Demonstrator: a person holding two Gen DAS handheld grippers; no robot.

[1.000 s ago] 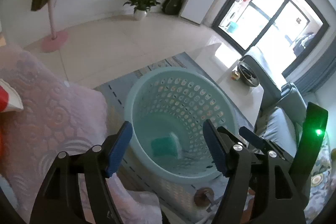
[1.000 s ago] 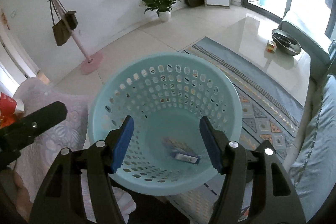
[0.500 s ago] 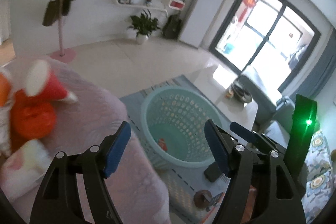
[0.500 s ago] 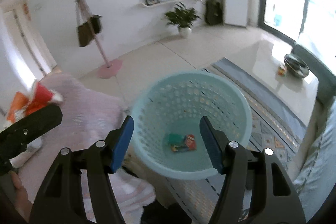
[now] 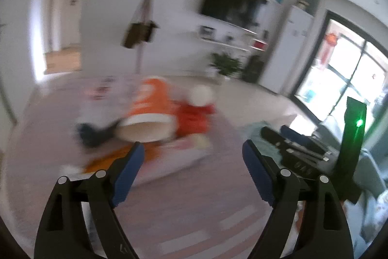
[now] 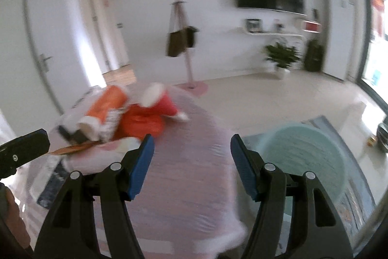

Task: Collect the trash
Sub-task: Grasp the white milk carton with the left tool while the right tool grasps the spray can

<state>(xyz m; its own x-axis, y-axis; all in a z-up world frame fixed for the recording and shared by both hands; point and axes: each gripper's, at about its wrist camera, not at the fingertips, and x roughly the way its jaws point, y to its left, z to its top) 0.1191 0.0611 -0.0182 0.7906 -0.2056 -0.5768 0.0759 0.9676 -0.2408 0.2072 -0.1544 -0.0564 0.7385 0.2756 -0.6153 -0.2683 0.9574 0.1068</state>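
Pink bedspread (image 5: 184,198) holds trash pile (image 5: 165,118) beyond both grippers' wide, empty fingers (image 5: 126,171).

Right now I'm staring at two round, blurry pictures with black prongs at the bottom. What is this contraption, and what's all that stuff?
There is no robot here. A person carries a hand-held claw in each hand, and a wide-angle camera on each one looks forward along its two fingers; that is why the pictures are round and bent.

One picture comes from the left claw, the other from the right claw. The black prongs with blue pads are the fingers. Both claws are open and hold nothing.

Ahead is a surface under a pink cover. On it lies a heap of trash: an orange paper cup on its side, a red cup and a crumpled orange-red bag. The blur hides the finer details.

The light blue basket on the floor to the right is where trash goes.
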